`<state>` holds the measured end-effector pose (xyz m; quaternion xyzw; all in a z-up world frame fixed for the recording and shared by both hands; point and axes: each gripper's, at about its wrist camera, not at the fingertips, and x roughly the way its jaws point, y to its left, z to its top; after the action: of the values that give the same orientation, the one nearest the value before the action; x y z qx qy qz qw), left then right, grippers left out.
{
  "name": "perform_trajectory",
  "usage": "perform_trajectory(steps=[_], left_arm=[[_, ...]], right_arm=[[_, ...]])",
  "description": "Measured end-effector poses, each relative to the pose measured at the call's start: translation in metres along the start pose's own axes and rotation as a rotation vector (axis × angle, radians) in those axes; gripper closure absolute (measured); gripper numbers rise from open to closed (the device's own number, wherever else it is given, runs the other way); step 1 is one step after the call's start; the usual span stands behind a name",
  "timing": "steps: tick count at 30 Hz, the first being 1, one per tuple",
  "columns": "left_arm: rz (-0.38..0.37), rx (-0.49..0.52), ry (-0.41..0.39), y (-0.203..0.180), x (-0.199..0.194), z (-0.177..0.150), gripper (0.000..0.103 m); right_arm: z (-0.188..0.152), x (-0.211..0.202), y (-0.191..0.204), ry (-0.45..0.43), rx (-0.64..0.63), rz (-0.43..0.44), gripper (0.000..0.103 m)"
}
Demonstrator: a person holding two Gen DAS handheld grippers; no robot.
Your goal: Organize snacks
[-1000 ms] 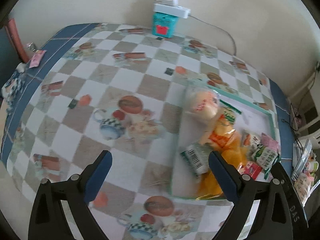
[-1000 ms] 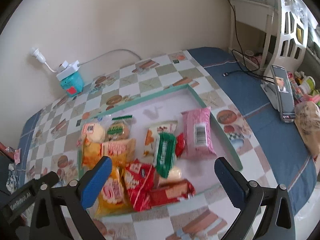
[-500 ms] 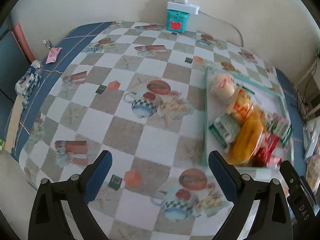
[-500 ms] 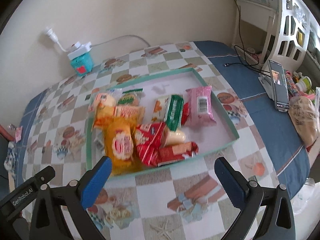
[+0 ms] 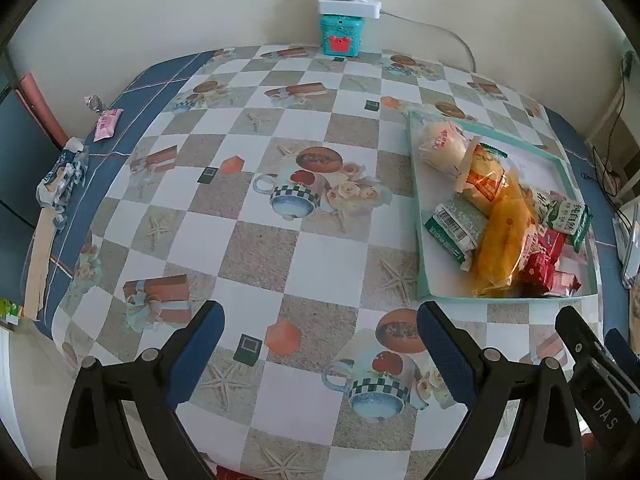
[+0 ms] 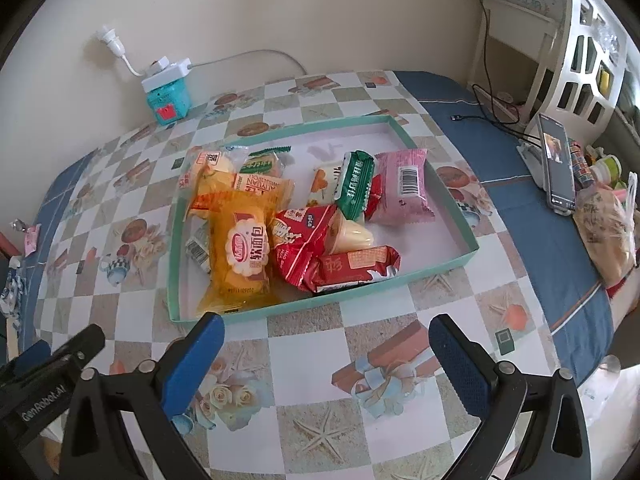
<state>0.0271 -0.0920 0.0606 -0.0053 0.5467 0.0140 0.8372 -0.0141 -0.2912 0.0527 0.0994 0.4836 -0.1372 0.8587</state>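
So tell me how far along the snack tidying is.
Done: the snacks lie piled in the tray. In hand: nothing; the left tool and right tool hang open and empty over the table. Left: a pink packet lies at the table's far-left edge.

This looks like a room in a home. A table against a plain cream wall wears a printed tablecloth of checks, teapots, roses and gift boxes with a blue border. At the top of the left view a white power strip sits on a small teal box, its cord running along the wall. In the upper right of the right view stands a white painted shelf, with a phone propped on a stand, charging cables and small jars beside it.
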Motion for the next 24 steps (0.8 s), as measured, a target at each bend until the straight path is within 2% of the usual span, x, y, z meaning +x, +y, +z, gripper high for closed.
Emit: perform_trajectory(steps=[9,24], left_arm=[[-0.014,-0.001,0.032,0.002,0.008,0.001,0.006],[-0.020,-0.008,0.036,0.007,0.009,0.005,0.006]], right_arm=[[0.000,0.007,0.002,0.017,-0.012,0.002,0.000],[0.001,0.015,0.003,0.033,-0.018,-0.003,0.000]])
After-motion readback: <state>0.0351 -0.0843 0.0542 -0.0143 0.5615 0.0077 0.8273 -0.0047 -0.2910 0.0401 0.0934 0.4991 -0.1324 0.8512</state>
